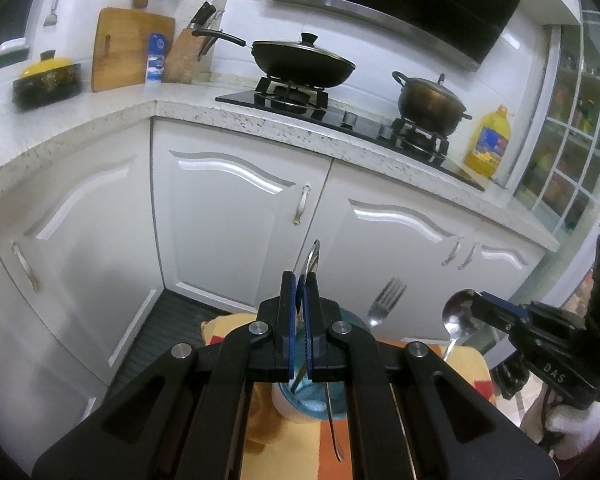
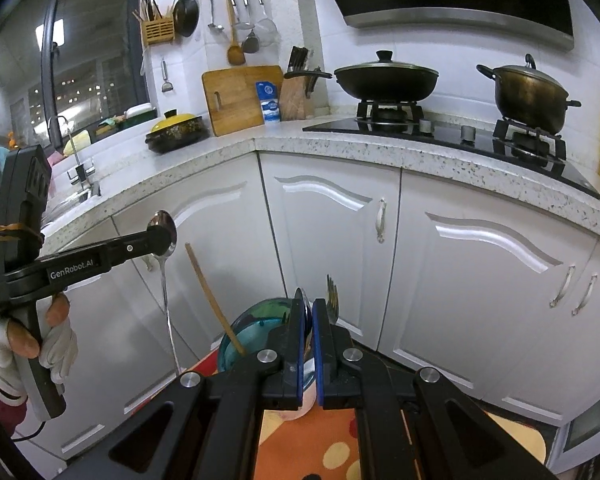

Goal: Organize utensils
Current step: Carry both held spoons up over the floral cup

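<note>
Both tongs pinch a spoon: left tongs [image 1: 299, 284] on one spoon [image 1: 311, 258], right tongs [image 2: 307, 312] on another spoon [image 1: 456, 312]. We lower them slowly into the blue cup [image 2: 256, 320].

Both claw-mounted views — low, facing stove [image 1: 332, 116]

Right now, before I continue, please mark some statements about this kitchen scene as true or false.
1. The left gripper is shut on a spoon. True.
2. The right gripper is open. False: it is shut on a second spoon.
3. The wok has no lid. False: a lid covers it.
4. A wooden stick leans in the teal cup. True.
</note>
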`<state>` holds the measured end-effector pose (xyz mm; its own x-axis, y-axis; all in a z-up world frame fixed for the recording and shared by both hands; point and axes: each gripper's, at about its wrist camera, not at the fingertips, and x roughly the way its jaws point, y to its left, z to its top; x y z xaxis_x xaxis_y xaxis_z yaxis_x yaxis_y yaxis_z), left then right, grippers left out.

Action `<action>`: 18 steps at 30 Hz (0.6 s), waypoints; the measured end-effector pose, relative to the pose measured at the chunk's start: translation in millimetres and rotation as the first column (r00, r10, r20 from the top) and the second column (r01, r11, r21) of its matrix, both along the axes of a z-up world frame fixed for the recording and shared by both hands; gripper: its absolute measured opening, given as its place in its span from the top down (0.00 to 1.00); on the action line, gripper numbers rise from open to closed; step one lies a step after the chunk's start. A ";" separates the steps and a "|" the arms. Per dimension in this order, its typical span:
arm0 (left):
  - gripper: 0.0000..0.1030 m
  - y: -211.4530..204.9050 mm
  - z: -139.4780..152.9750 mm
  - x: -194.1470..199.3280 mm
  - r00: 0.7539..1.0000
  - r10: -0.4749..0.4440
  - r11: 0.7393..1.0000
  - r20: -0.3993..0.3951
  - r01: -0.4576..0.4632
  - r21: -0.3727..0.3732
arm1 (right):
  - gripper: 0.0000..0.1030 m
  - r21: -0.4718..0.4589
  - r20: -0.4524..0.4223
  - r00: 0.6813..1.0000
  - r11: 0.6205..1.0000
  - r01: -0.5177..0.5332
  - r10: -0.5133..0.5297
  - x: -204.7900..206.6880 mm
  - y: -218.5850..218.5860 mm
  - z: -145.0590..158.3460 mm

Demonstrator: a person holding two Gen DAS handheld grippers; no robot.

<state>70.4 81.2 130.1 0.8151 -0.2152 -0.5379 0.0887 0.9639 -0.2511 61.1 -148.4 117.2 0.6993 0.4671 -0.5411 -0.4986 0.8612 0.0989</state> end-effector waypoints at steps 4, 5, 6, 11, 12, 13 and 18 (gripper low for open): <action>0.98 1.9 4.2 13.4 0.999 0.030 1.000 0.022 -0.030 -0.002 | 0.97 -0.008 0.023 0.999 1.000 0.025 -0.025 10.3 5.1 4.8; 0.98 2.3 4.5 16.6 0.999 0.036 0.999 0.026 -0.036 0.000 | 0.97 -0.013 0.033 0.999 0.999 0.033 -0.032 13.1 6.9 6.4; 0.98 2.4 4.3 20.9 0.999 0.045 0.999 0.028 -0.045 -0.002 | 0.97 -0.015 0.044 0.998 0.999 0.041 -0.040 16.6 9.0 7.9; 0.98 0.0 0.2 36.4 0.996 0.077 0.997 0.040 -0.077 0.007 | 0.97 -0.026 0.069 0.995 0.997 0.071 -0.069 32.1 15.9 8.2; 0.98 -1.4 -1.2 37.7 0.996 0.081 0.997 0.043 -0.082 0.012 | 0.97 -0.033 0.076 0.994 0.996 0.081 -0.078 35.3 17.5 6.9; 0.98 -3.3 -2.8 40.0 0.995 0.087 0.996 0.046 -0.088 0.017 | 0.97 -0.037 0.081 0.993 0.995 0.089 -0.085 37.7 18.3 5.7; 0.98 -11.0 -11.4 49.0 0.991 0.110 0.992 0.070 -0.114 0.055 | 0.97 -0.068 0.103 0.988 0.990 0.123 -0.116 49.2 22.8 -4.6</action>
